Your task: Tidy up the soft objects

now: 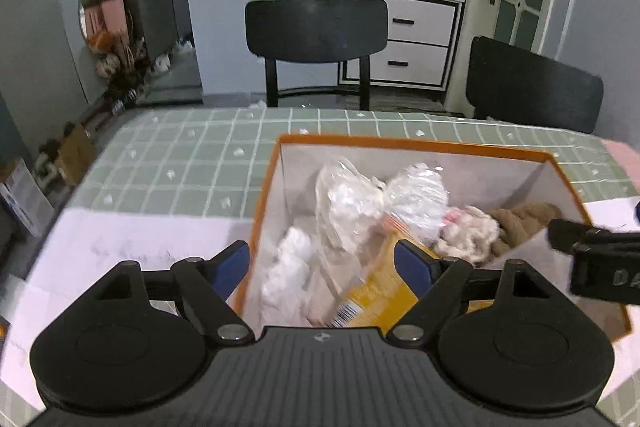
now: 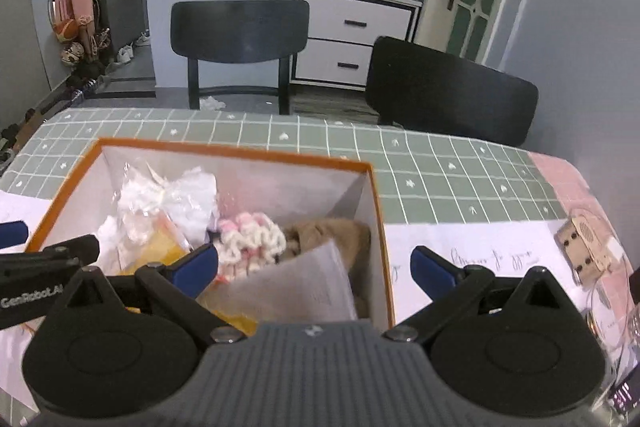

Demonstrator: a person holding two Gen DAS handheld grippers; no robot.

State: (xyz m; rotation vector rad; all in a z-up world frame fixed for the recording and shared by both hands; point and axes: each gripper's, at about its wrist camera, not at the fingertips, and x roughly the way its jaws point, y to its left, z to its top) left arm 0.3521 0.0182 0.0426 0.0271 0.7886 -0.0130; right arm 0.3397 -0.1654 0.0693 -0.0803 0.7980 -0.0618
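Note:
An orange-rimmed box [image 1: 412,143] [image 2: 240,149] stands on the table and holds soft things: clear plastic bags of white stuff [image 1: 360,195] [image 2: 168,199], a yellow packet [image 1: 372,291] [image 2: 160,247], a white and pink knitted piece [image 1: 468,231] [image 2: 252,239] and a brown cloth [image 1: 524,219] [image 2: 332,235]. A white paper sheet [image 2: 304,287] leans in the box. My left gripper [image 1: 322,263] is open and empty above the box's near left part. My right gripper [image 2: 314,267] is open and empty above its near right corner.
The table has a green checked cloth [image 1: 200,155] [image 2: 440,163] with white paper sheets [image 1: 132,239] [image 2: 480,247] on it. A small cardboard gadget [image 2: 582,251] lies at the right. Two black chairs [image 1: 316,31] [image 2: 448,91] stand behind the table.

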